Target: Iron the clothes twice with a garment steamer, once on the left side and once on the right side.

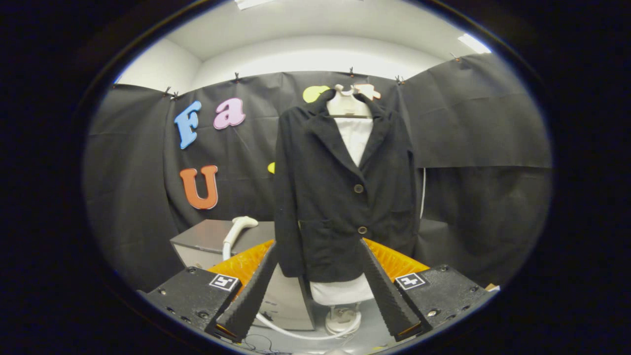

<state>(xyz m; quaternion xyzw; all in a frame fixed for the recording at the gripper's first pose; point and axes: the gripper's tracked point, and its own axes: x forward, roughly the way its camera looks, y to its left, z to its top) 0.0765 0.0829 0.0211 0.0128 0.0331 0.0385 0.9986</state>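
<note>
Jacket [340, 197], dark and buttoned, is the biggest thing ahead of the tool: it hangs on a pale dress form [347, 106] straight beyond the two fingers, its hem dropping into the gap between their tips. Two buttons sit down its front, and a white shirt [356, 138] shows in the open collar and again as a pale band under the hem. The form stands on a round pale base [342, 320] on the floor, low between the fingers.

Next in size is a grey cabinet [217, 236], beyond the left finger and to the left of the jacket, its flat top well apart from the tool. On that top the garment steamer head [236, 229] stands upright, white, with its curved nozzle end uppermost. A white hose [291, 333] runs from it down the cabinet front and curves along the floor beneath the fingers toward the base of the form.

The gripper [318, 251] is held wide open, its fingers spread far apart and angled inward toward the jacket hem, with nothing between them pressed or touched. Each finger mount carries a small square marker [224, 282]. The steamer head lies off to the left of the left finger, untouched, and the jacket is well beyond the fingertips.
</note>
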